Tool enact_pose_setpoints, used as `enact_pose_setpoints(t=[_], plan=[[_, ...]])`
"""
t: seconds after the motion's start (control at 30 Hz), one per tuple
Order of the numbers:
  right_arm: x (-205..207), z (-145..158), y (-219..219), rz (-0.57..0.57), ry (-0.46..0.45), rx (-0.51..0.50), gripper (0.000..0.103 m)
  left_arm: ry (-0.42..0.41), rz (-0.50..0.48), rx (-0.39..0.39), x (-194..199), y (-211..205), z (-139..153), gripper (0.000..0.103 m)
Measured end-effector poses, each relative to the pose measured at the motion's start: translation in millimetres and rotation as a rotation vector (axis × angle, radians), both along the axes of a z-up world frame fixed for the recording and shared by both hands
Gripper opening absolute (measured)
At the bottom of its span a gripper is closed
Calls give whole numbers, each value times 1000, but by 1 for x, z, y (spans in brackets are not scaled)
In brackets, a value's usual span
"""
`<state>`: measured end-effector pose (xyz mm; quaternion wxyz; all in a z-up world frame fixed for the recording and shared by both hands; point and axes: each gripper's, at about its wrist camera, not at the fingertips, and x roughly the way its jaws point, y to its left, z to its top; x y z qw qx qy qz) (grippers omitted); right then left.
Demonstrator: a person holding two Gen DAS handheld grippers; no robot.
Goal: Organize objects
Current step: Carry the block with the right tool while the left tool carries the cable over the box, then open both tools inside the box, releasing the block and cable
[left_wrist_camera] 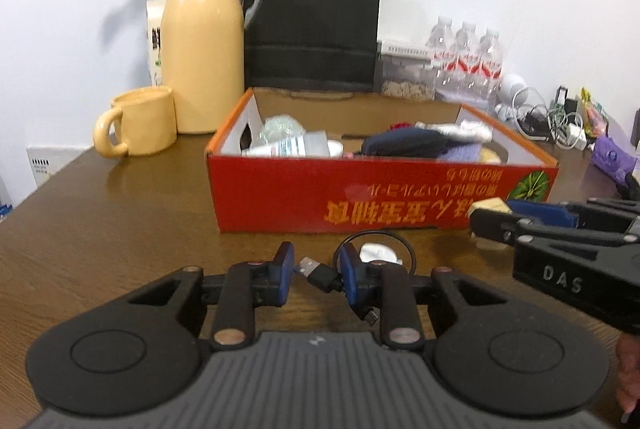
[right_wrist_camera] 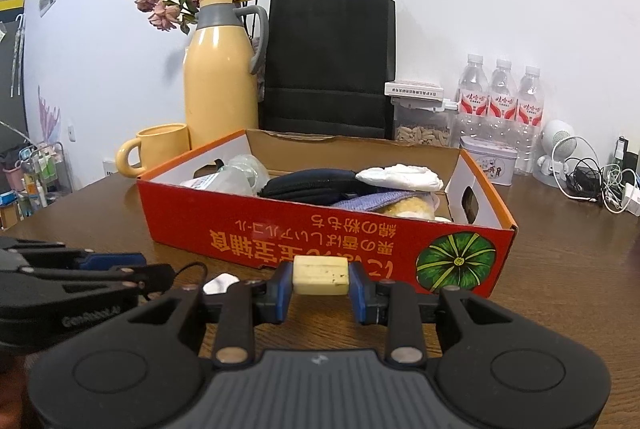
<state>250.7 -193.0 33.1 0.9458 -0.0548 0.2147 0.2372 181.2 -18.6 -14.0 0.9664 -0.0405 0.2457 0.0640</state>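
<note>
A red box [right_wrist_camera: 320, 241] of odds and ends sits on a brown table [left_wrist_camera: 100, 229]. Just in front of it, the right gripper [right_wrist_camera: 320, 289] is clamped on a cream block [right_wrist_camera: 320, 275]. The left gripper [left_wrist_camera: 316, 269] has its jaws apart around a black USB cable [left_wrist_camera: 320, 271] lying on the table.

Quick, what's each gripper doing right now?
Left gripper: open, around the black USB cable, not squeezing it.
Right gripper: closed on the pale yellow rectangular block.

A yellow thermos jug [right_wrist_camera: 221, 77] stood behind a matching mug [right_wrist_camera: 158, 147] on the table [right_wrist_camera: 568, 269]. A black paper bag [right_wrist_camera: 330, 63] leaned beside three water bottles [right_wrist_camera: 502, 105].
</note>
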Motion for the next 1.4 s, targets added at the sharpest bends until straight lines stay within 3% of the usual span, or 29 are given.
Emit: enact_pose_setpoints(t=[0.27, 0.6, 0.83, 1.1, 1.4], plan=[[-8, 20, -2, 13, -85, 36, 29, -108, -15, 9, 1, 3, 37, 26], [30, 52, 10, -8, -146, 13, 29, -176, -2, -5, 52, 7, 71, 26], [75, 58, 23, -37, -141, 22, 29, -172, 11, -28, 96, 11, 71, 26], [111, 44, 20, -66, -109, 40, 29, -123, 6, -31, 135, 16, 55, 26], [122, 33, 19, -75, -72, 23, 29, -97, 21, -26, 147, 21, 47, 26]])
